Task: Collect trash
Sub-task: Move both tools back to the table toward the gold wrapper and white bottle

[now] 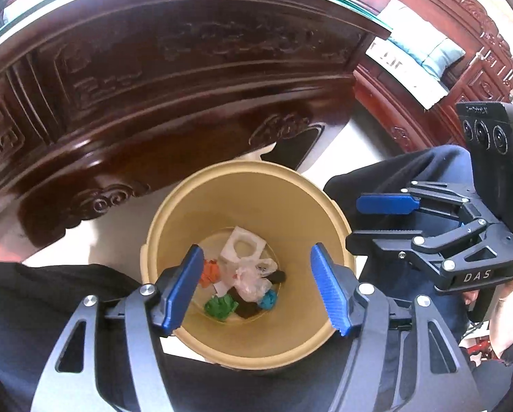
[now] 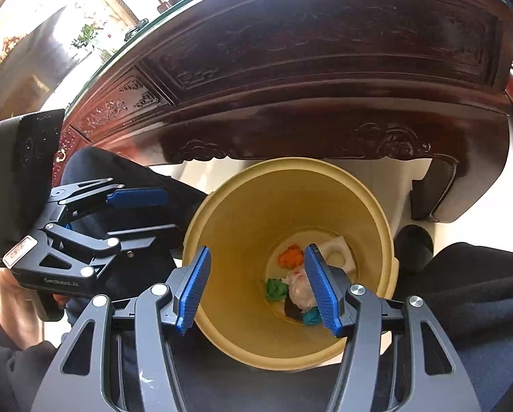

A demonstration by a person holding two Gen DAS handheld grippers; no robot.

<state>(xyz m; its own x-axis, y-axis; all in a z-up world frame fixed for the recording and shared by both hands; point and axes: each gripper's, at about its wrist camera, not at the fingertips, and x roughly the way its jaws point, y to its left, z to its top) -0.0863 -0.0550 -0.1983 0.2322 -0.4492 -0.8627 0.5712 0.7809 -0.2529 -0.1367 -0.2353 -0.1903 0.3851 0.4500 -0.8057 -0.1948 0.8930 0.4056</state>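
A tan trash bin (image 1: 187, 213) stands on the floor below both grippers; it also shows in the right wrist view (image 2: 256, 206). At its bottom lie a white foam piece (image 1: 244, 245), a crumpled clear plastic bag (image 1: 251, 279), and orange (image 1: 210, 271), green (image 1: 220, 305) and blue (image 1: 268, 300) paper wads. My left gripper (image 1: 256, 292) is open and empty above the bin. My right gripper (image 2: 258, 290) is open and empty above it too, and shows at the right of the left wrist view (image 1: 376, 218).
A dark carved wooden table (image 1: 153, 79) with a glass top rises just behind the bin. The person's dark-trousered legs (image 1: 50, 292) flank the bin. A red wooden bench with cushions (image 1: 428, 55) stands at the far right.
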